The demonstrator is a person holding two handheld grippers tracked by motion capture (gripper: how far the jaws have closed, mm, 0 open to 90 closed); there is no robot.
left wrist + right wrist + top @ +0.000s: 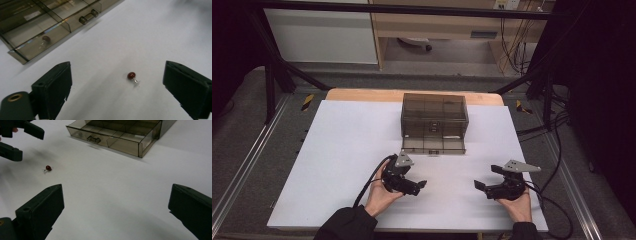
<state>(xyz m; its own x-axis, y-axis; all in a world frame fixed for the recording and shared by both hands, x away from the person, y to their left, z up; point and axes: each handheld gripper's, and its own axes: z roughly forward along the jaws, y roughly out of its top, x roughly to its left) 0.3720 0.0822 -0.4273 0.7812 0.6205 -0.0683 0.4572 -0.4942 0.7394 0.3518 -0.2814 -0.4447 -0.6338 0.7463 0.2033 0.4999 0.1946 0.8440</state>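
Red-headed pin point(131, 75) lay loose on the white table point(337, 150), on its side, shaft toward roughly 4 o'clock in the left gripper view. Nothing was touching it. It sat between the two grippers, nearer the left one.

Left gripper point(418, 184) was at about 7 o'clock from the smoked plastic drawer box point(434, 122) in the high view, jaws spread wide, nothing in them. In its own view the pin lay ahead of the jaws, right of centre, so the hand looked lined up for a pick but not yet down on it. Pads clear of the pin on both sides.

Right gripper point(484, 185) was at about 5 o'clock from the box, jaws also wide and empty, aimed left across the table toward the pin point(48, 167). Well apart from it; my read was that it was parked out of the way while the left hand worked.

The bottom drawer point(112, 138) was pulled out toward the person, compartments exposed. One compartment already held a similar round-headed pin point(45, 39). Likely reason for the open drawer: the loose pin was headed into one of those cells, and the drawer front faced the grippers so the drop needed only a short move.

Risk as I judged it: round head, thin shaft, flat sheet; the pin could roll or skid if one pad touched first.
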